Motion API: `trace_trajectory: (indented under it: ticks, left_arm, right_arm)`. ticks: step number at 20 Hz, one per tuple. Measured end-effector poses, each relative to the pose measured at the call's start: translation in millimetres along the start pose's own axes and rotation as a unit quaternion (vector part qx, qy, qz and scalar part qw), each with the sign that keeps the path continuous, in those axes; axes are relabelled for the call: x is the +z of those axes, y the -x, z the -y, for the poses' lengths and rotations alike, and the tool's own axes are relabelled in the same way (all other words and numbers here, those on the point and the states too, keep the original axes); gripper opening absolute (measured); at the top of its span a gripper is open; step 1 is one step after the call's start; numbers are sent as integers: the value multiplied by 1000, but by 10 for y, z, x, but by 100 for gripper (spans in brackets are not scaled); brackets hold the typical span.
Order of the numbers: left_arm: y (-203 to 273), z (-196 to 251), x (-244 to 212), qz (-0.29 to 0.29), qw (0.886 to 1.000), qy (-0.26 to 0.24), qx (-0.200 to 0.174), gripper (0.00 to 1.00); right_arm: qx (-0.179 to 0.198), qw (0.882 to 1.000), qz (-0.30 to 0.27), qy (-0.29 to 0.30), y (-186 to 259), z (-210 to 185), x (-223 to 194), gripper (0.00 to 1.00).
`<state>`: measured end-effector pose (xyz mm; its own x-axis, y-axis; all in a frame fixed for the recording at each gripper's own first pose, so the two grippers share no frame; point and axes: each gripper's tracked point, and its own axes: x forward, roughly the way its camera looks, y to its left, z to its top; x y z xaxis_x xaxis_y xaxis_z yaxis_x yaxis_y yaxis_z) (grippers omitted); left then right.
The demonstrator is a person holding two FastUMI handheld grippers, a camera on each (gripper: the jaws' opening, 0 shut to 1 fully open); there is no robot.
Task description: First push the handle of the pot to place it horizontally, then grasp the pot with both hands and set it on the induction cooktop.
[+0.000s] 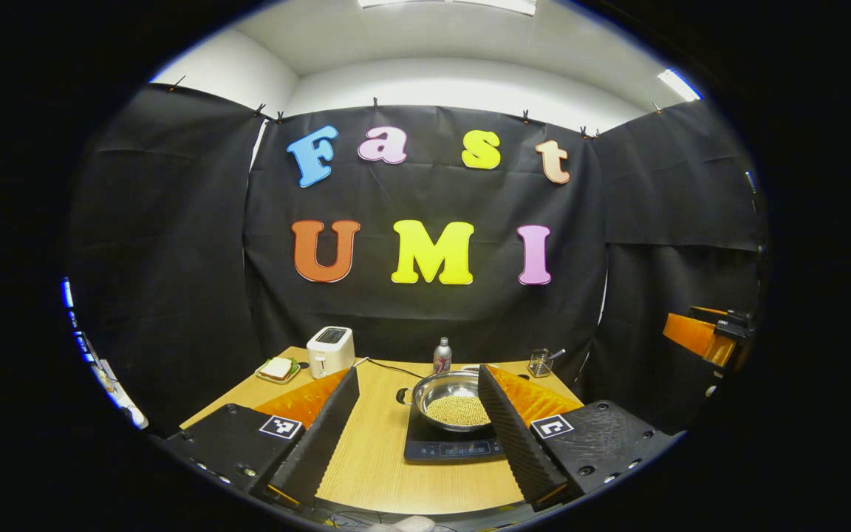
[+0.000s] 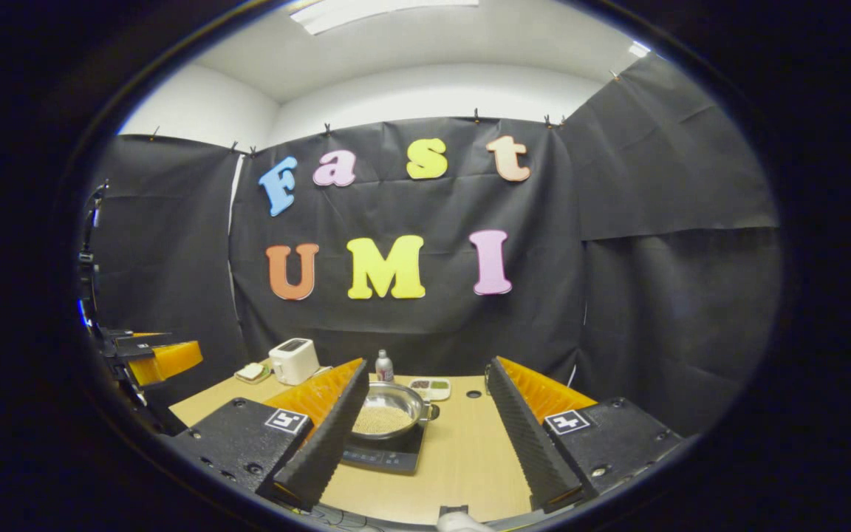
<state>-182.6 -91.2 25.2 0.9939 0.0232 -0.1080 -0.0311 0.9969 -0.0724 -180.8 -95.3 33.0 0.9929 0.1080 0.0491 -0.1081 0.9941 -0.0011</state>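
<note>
In the left gripper view, the left hand-held gripper (image 1: 418, 436) is released, its fingers spread wide at the bottom of the frame. The pot (image 1: 449, 399), holding pale grains, sits on the induction cooktop (image 1: 446, 442) at lower centre, just beyond the fingertips and partly behind the right-hand finger. The wooden bench (image 1: 381, 451) also carries a toaster (image 1: 330, 350), a bottle (image 1: 442, 356) and a sandwich plate (image 1: 278, 369).

In the right gripper view, the right hand-held gripper (image 2: 425, 436) is likewise released. The pot (image 2: 390, 412) on the cooktop (image 2: 388, 452) lies left of centre, partly behind the left-hand finger. No writing on the objects is legible.
</note>
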Motion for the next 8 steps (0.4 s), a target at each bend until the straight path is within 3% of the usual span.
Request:
trace_trajectory:
  ticks: [8]
  left_arm:
    - [11, -8, 92, 13, 1000, -2, 3, 97]
  right_arm:
    - [13, 1000, 3, 6, 2, -76, 36, 100]
